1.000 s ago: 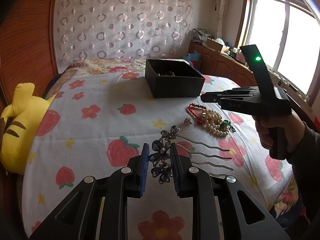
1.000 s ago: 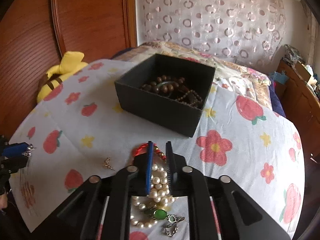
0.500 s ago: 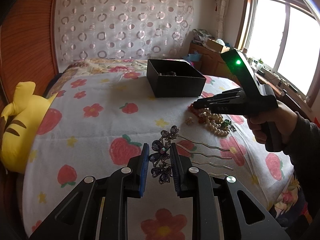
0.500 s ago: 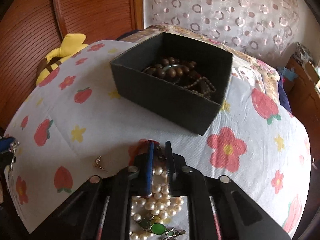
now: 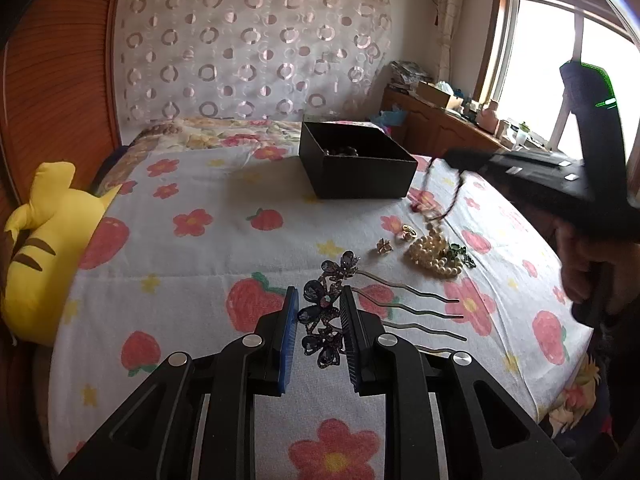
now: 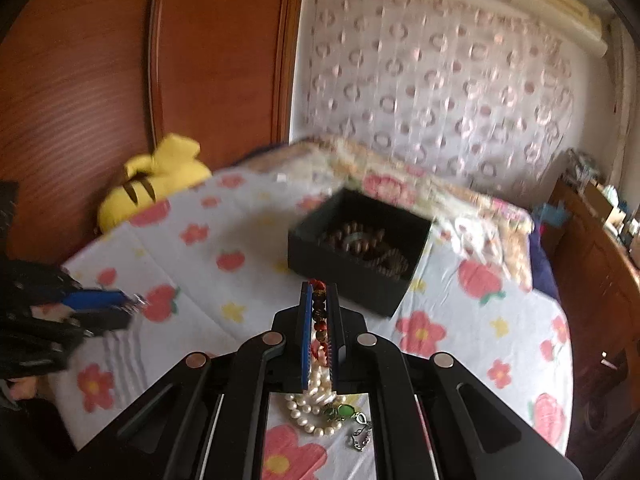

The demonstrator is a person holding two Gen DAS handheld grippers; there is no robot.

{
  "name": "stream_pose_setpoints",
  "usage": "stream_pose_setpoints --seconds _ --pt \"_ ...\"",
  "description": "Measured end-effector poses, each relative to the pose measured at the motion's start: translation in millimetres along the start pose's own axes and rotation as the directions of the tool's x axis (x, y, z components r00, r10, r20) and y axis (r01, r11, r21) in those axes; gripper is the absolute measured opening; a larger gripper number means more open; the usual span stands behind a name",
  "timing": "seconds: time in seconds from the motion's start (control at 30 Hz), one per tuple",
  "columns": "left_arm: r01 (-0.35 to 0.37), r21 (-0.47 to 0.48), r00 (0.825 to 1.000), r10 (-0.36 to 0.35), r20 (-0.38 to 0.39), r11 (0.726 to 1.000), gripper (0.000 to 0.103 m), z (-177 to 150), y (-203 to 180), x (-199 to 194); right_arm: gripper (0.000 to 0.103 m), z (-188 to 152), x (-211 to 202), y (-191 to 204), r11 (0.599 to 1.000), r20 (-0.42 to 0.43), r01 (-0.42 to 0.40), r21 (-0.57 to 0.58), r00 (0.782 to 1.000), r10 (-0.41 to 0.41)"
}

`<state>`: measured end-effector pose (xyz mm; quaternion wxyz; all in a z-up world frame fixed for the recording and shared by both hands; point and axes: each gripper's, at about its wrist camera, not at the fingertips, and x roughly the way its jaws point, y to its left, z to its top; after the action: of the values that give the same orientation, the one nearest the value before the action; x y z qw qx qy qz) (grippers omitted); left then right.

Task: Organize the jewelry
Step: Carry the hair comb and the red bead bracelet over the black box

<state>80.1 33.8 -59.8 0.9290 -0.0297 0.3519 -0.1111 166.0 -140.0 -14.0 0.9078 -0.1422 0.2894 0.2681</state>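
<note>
Red-and-brown bead strand (image 6: 319, 312): now clamped in the right gripper (image 6: 319, 300), jaws closing on it, and raised off the bedspread (image 5: 208, 256); a second ago it lay beside the pearls (image 5: 434, 254). In the left view, right of centre, it hangs as a dark, blurred loop from the gripper's tip. Right gripper has lifted toward the upper right of that view.

Black box (image 5: 356, 164): upper centre, open, brown beads inside.

Hair comb (image 5: 326, 312): purple flowers, wavy metal prongs; lower centre, between the left gripper's (image 5: 318, 334) narrowly parted jaws, unchanged. Contact cannot be told.

Pearls: right of centre, on the bedspread, green-stone piece (image 5: 456, 250) touching, two small gold pieces just left.
</note>
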Motion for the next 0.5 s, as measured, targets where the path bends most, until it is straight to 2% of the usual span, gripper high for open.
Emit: stream_pose_setpoints --seconds 0.1,0.27,0.37,0.5 --pt "-0.001 0.001 1.000 0.001 0.002 1.000 0.020 2 -1 -1 0.008 9 -22 -6 0.999 0.056 -0.007 0.032 0.998 0.005" --pt "-0.004 0.004 1.000 0.004 0.008 1.000 0.020 4 -2 -3 0.008 13 -41 -7 0.998 0.092 -0.038 0.049 0.995 0.033" --pt "-0.004 0.003 1.000 0.004 0.015 1.000 0.020 6 -2 -5 0.008 14 -49 -3 0.999 0.108 -0.005 0.033 0.994 0.002" --pt "-0.008 0.007 1.000 0.007 0.025 1.000 0.020 10 -4 -7 0.008 16 -54 -4 1.000 0.119 -0.005 0.029 0.993 0.002"
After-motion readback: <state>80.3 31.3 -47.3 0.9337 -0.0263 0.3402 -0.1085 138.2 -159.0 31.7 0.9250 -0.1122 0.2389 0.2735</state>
